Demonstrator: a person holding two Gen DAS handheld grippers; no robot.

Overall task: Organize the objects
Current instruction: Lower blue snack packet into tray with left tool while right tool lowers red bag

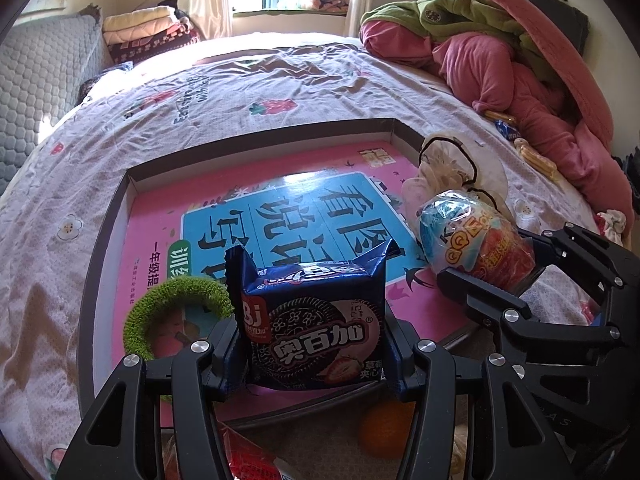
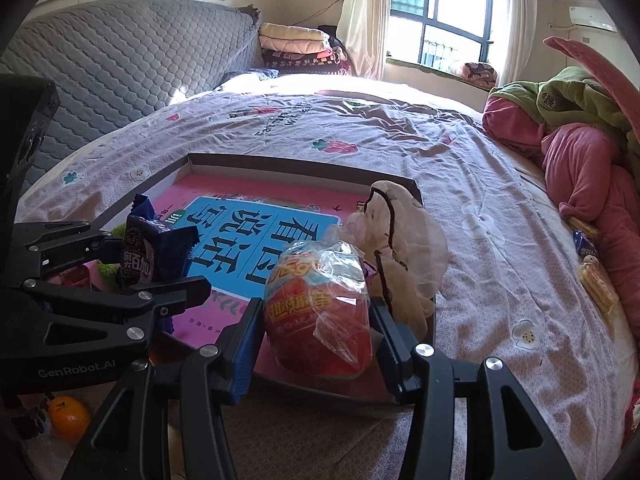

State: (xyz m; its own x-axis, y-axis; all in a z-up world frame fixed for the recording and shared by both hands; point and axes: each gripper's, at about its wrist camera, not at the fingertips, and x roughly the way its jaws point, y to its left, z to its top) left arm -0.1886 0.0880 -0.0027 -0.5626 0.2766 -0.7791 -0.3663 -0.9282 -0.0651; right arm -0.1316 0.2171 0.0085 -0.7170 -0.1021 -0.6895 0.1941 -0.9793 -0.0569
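Note:
My left gripper (image 1: 314, 344) is shut on a dark blue cookie packet (image 1: 316, 324), held upright over the near edge of a shallow box lid (image 1: 256, 136) lined with a pink and blue book cover. The same left gripper (image 2: 150, 270) and cookie packet (image 2: 148, 252) show at the left of the right wrist view. My right gripper (image 2: 318, 332) is shut on a red egg-shaped toy in clear wrap (image 2: 320, 320), low over the lid's near right corner. That egg toy (image 1: 476, 240) and right gripper (image 1: 508, 276) appear at the right of the left wrist view.
A green fuzzy ring (image 1: 168, 312) lies in the lid near the cookie packet. A translucent drawstring pouch (image 2: 400, 240) rests on the lid's right rim. An orange (image 2: 68, 418) and a red packet (image 1: 248, 460) lie below the lid. Pink and green bedding (image 2: 580, 152) piles at the right with small snacks (image 2: 596, 276).

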